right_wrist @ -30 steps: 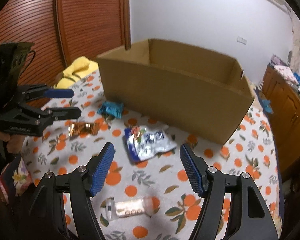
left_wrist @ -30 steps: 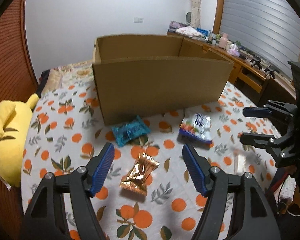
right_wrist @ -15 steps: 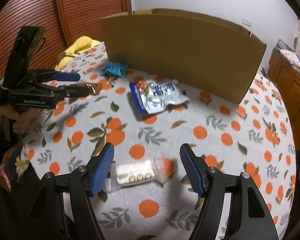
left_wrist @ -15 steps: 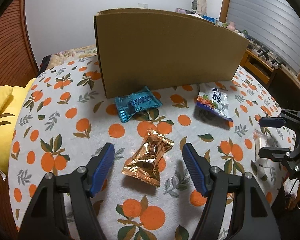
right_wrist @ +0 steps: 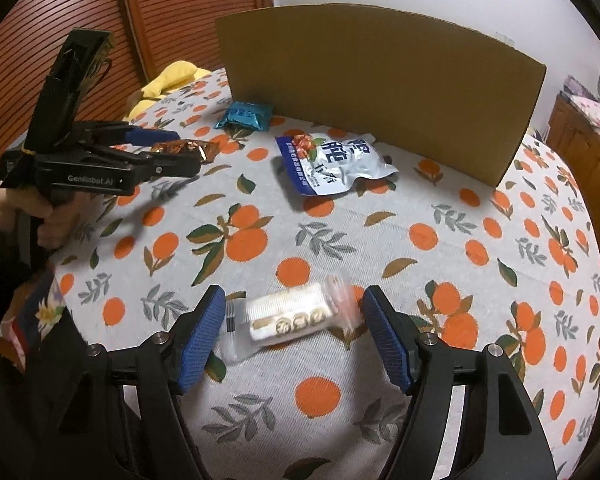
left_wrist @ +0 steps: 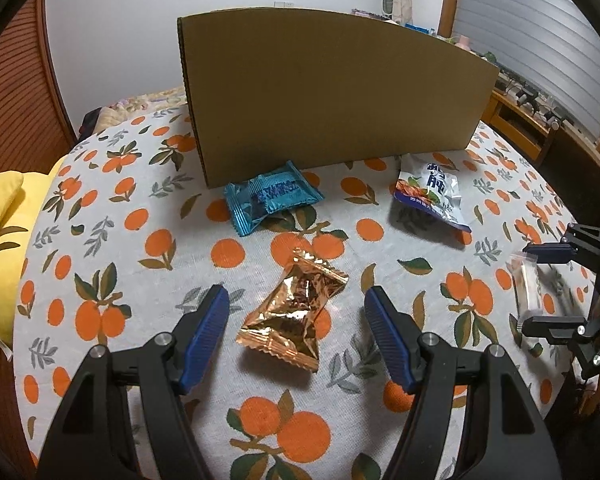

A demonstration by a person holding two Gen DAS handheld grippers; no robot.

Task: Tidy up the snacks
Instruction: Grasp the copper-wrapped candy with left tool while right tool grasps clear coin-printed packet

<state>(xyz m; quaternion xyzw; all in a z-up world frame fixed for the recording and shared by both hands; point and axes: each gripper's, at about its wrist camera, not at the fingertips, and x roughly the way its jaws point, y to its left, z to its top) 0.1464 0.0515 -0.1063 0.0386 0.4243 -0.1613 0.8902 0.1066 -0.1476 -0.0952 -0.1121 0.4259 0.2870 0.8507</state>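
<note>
A copper foil snack pack (left_wrist: pixel 296 312) lies on the orange-print tablecloth between the blue pads of my left gripper (left_wrist: pixel 297 300), which stands open and does not touch it. A clear-wrapped white biscuit pack (right_wrist: pixel 288 318) lies between the fingers of my right gripper (right_wrist: pixel 293 300); its jaws are opening and the pads are clear of the pack. Farther back lie a teal packet (left_wrist: pixel 274 200) and a white-and-blue bag (left_wrist: pixel 430 194), both just in front of the tall cardboard box (left_wrist: pixel 332 100). The box's inside is hidden.
The round table (left_wrist: pixel 140 240) drops off at its near and side edges. A yellow plush toy (left_wrist: pixel 0 248) sits off the left edge. Wooden drawers (right_wrist: pixel 584 152) stand to the right, and a slatted wooden door (right_wrist: pixel 80 8) stands behind on the left.
Both grippers have sunk toward the table, so the box's inside is out of view. The copper pack and the clear biscuit pack now lie between the fingertips. The right jaws spread a little.
</note>
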